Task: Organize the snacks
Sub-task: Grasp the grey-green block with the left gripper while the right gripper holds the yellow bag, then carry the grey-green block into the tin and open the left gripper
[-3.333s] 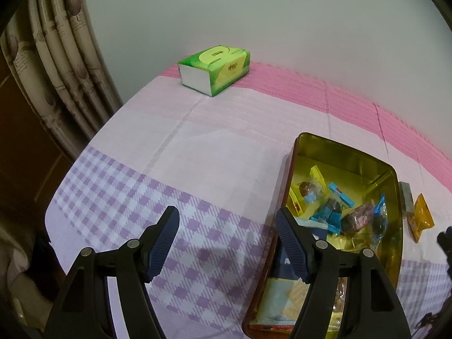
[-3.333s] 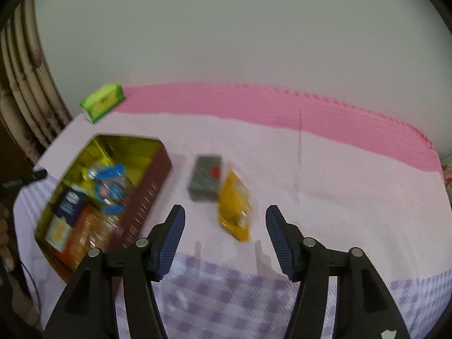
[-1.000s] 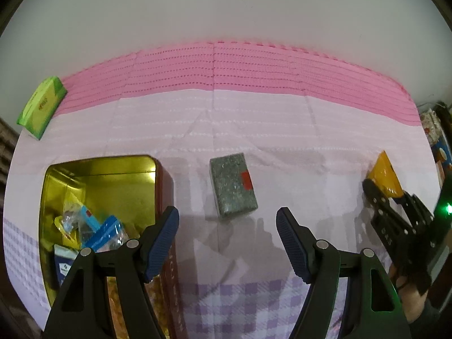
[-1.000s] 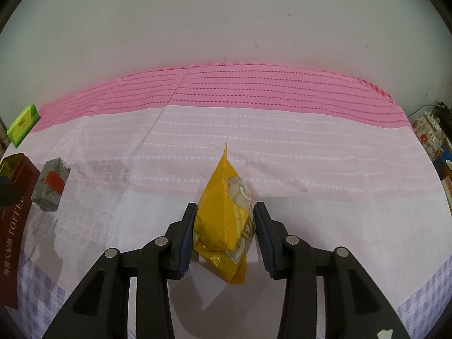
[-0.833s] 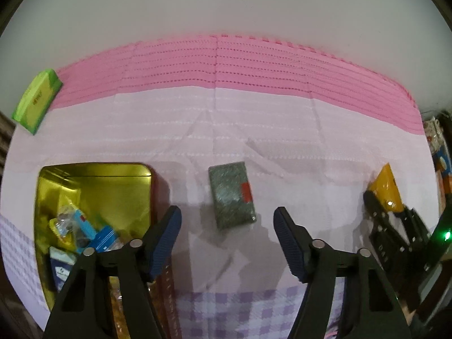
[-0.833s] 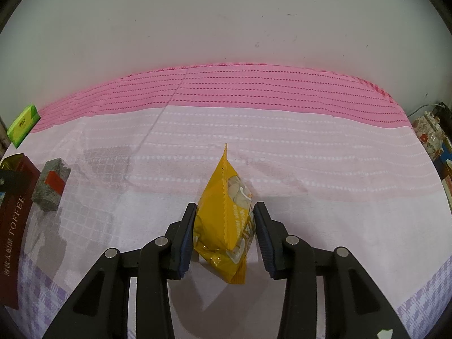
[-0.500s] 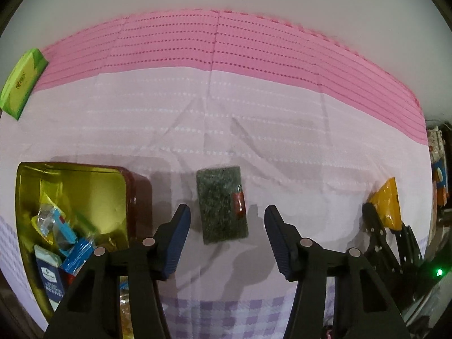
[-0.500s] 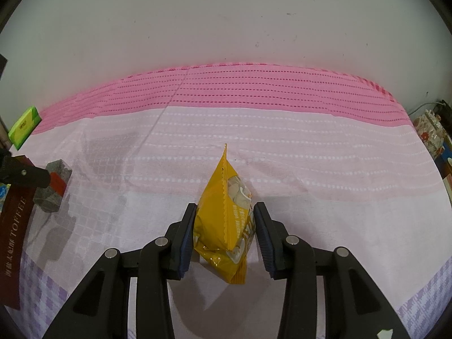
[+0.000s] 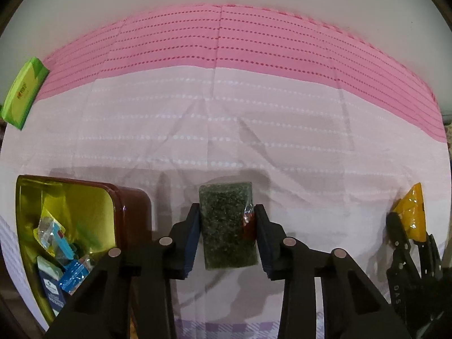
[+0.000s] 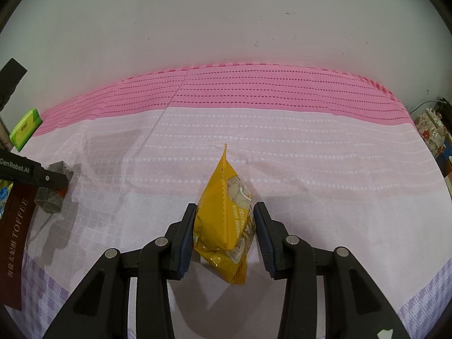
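Observation:
A grey-green packet with a red label [image 9: 226, 226] lies on the pink tablecloth, right of an open gold-lined toffee tin [image 9: 132, 206] that holds several wrapped snacks. My left gripper [image 9: 226, 209] points down over the packet. Its jaws are closing, and both pads touch the packet's long sides. In the right wrist view the same packet [image 10: 50, 206] shows at far left under a left finger [image 10: 53, 179]. My right gripper [image 10: 225, 209] is shut on a yellow snack bag [image 10: 226, 192], which stands on the cloth. The bag [image 9: 412, 212] also appears at the right edge of the left wrist view.
A green tissue box [image 9: 24, 93] sits at the far left corner by the wall. The tin's brown side [image 10: 14, 240] runs along the left edge. Floral-wrapped clutter [image 10: 432, 130] lies beyond the table's right end. Bare cloth spreads between the two grippers.
My left gripper swung over from the tin, came down around the grey-green packet, and its jaws narrowed onto it. The right gripper stayed still with the yellow bag.

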`<state>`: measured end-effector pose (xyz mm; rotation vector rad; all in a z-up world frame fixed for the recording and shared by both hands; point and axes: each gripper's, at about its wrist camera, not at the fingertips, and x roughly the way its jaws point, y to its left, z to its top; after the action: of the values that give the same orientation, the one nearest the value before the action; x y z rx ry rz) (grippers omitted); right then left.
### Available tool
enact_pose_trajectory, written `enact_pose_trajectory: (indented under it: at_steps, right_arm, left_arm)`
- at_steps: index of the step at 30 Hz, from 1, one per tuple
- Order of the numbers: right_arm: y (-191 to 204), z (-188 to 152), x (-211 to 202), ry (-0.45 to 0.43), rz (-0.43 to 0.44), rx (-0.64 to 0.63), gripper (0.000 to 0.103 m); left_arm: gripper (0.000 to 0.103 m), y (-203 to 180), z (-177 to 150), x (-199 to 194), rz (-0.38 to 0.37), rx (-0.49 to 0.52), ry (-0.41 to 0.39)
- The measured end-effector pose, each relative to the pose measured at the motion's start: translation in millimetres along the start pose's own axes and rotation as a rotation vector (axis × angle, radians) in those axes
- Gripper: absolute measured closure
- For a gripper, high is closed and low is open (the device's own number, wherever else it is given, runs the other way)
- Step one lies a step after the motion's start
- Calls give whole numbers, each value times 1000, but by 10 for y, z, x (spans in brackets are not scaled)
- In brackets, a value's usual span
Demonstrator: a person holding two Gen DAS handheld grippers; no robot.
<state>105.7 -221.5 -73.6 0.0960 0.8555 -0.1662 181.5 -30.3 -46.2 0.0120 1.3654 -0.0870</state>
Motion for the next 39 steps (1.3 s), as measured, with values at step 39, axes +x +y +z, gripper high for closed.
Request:
enact_pose_trajectory:
  at_steps: [39]
  right_arm:
    - [9, 3, 5, 1, -11, -10, 64]
  left_arm:
    - [67, 537, -1030, -1204, -48, 26, -185]
